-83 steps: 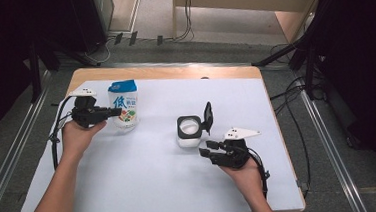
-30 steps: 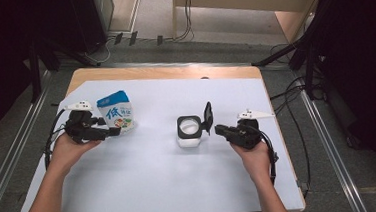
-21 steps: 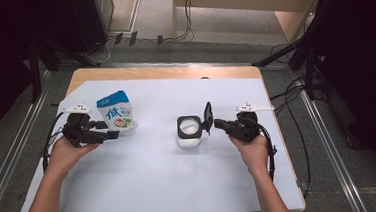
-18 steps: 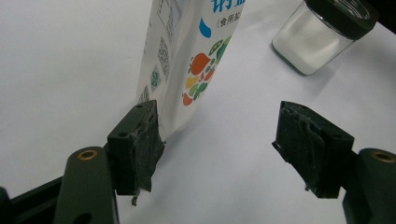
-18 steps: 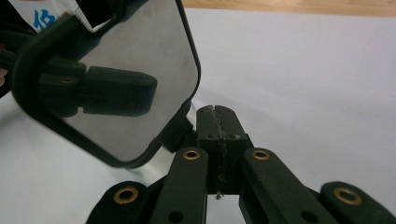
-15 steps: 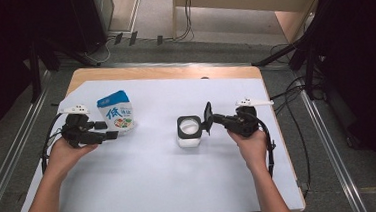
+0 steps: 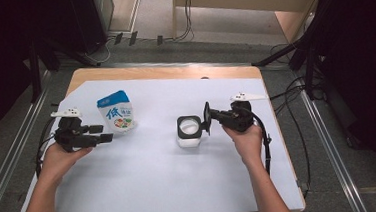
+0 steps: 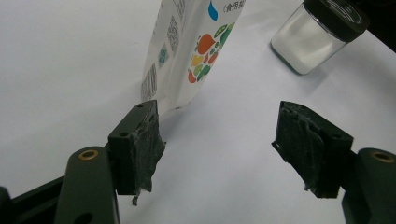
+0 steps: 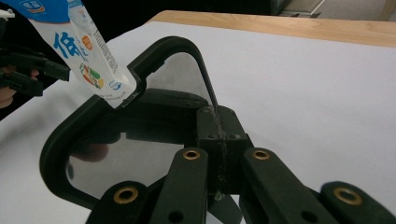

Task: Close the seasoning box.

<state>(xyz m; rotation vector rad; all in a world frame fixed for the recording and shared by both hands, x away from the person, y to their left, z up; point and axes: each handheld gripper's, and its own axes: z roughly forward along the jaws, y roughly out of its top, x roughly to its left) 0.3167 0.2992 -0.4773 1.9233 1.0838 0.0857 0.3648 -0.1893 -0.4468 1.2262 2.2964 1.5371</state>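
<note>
The right gripper (image 7: 210, 117) has its jaws clamped on the edge of the hinged lid (image 9: 140, 140), a thin, stiff, slippery flap raised beside the jar (image 7: 189, 131). The jar looks like heavy, breakable glass. The left gripper (image 7: 102, 133) stands wide apart; the soft, light pouch (image 8: 191, 51) just ahead is best pinched mid-body.

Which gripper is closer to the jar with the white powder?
Right. The right gripper pinches the jar's open lid; the left gripper is far across the table, beside the bag.
</note>
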